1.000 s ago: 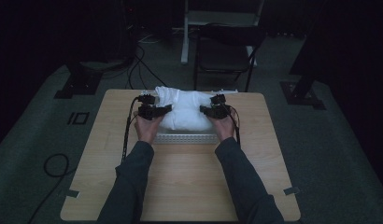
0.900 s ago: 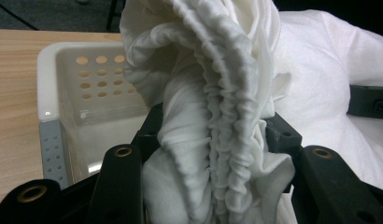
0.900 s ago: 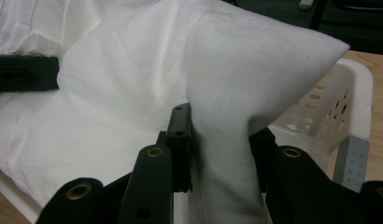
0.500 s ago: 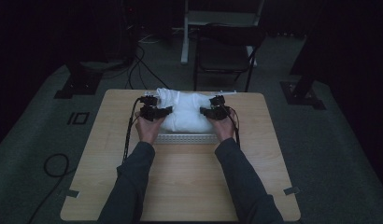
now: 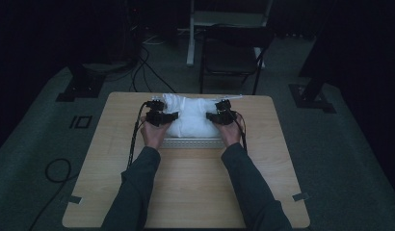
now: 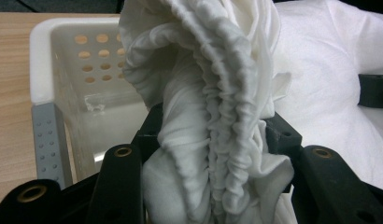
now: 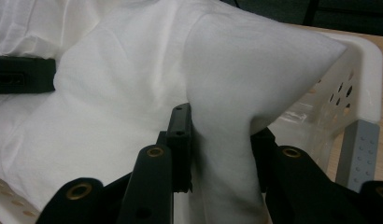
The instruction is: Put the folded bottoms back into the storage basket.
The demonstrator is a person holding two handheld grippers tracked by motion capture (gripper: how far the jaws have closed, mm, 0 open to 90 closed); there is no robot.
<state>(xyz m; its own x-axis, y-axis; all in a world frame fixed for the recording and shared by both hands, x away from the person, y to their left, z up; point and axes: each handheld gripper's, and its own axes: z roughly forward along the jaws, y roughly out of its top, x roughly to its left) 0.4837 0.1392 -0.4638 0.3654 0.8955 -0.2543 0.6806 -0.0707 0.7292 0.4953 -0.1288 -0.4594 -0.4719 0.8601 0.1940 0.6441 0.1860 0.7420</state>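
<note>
A white cushion (image 5: 193, 118) lies in a white perforated basket (image 5: 193, 143) at the far middle of the wooden table (image 5: 186, 192). My left gripper (image 5: 162, 115) is at the cushion's left end. In the left gripper view it (image 6: 215, 135) is shut on a bunched, gathered fold of white fabric (image 6: 203, 84) above the basket wall (image 6: 45, 60). My right gripper (image 5: 220, 115) is at the right end. In the right gripper view it (image 7: 221, 140) is shut on a raised corner of the cushion (image 7: 255, 70) over the basket rim (image 7: 367, 79).
A dark folding chair (image 5: 231, 53) stands just beyond the table's far edge. Stand feet (image 5: 77, 89) and cables lie on the floor to the left, and another foot (image 5: 311, 96) to the right. The near half of the table holds only the person's forearms.
</note>
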